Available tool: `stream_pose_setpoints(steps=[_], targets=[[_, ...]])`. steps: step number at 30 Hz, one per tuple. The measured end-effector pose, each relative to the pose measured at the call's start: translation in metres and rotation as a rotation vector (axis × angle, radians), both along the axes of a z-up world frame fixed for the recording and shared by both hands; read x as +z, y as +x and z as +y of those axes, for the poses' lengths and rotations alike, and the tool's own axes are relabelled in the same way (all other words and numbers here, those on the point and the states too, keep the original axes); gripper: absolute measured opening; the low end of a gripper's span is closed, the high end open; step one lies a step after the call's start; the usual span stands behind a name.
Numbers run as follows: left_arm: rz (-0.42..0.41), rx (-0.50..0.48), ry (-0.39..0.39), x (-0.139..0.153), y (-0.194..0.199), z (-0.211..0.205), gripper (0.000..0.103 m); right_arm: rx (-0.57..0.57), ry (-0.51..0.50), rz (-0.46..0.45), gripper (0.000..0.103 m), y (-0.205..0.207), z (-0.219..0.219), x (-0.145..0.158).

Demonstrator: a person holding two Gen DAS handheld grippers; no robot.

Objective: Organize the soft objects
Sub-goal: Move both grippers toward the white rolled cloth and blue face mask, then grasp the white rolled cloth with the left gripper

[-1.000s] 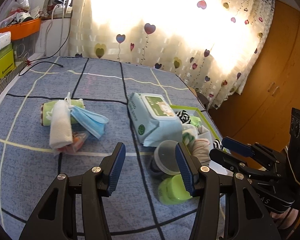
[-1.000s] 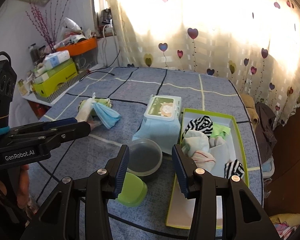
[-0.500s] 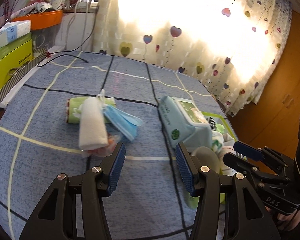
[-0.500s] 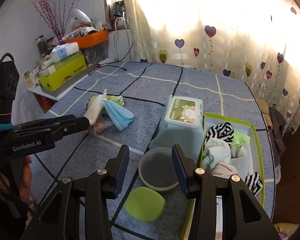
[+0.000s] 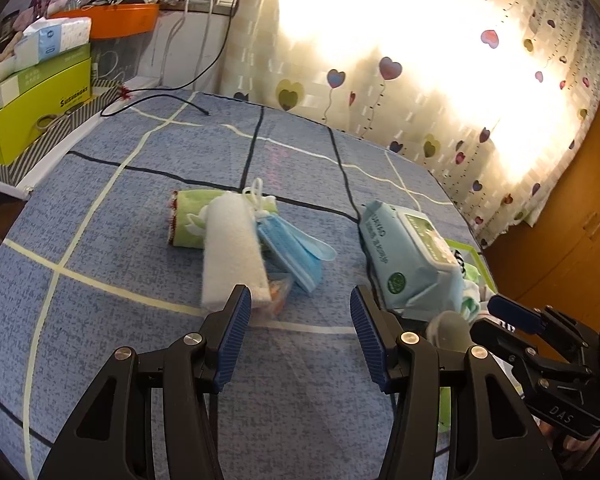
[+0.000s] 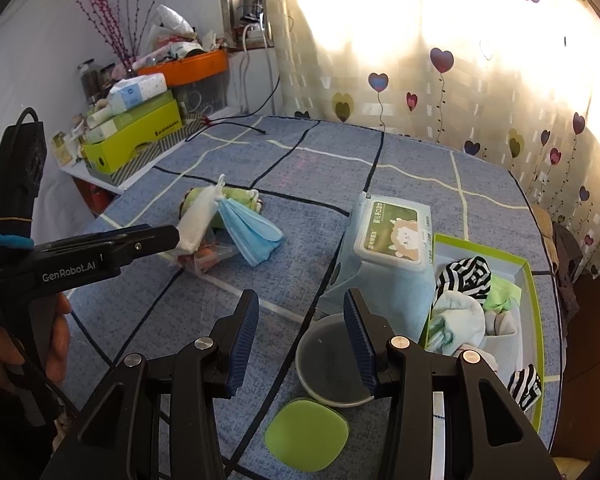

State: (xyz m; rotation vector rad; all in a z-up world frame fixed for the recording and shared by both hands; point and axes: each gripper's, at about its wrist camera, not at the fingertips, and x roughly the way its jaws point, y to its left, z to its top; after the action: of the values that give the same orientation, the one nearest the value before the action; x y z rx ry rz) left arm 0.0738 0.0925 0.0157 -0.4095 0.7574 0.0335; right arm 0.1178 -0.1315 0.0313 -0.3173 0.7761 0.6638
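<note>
Towel [image 5: 233,258] white, rolled, resting on blue mask [image 5: 296,250]; both grippers' jaws apart, empty.

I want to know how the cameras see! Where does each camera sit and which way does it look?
Left wrist: sits on the left gripper, looking down along its open blue-padded fingers at the white rolled cloth and blue face mask; the right gripper pokes in.
Right wrist: sits on the right gripper, looking down at the clear bowl and green-edged box; the left gripper and a hand show.
Both share: the cloth, the mask, the wipes pack, the blue checked tabletop.
</note>
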Motion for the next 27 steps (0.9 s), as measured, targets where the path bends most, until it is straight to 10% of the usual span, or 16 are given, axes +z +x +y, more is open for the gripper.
stream_pose_setpoints(steps=[27], targets=[[0.126, 0.056, 0.007, -0.046, 0.056, 0.040, 0.053, 0.123, -0.132, 0.036, 0.043, 0.038, 0.064, -0.013]])
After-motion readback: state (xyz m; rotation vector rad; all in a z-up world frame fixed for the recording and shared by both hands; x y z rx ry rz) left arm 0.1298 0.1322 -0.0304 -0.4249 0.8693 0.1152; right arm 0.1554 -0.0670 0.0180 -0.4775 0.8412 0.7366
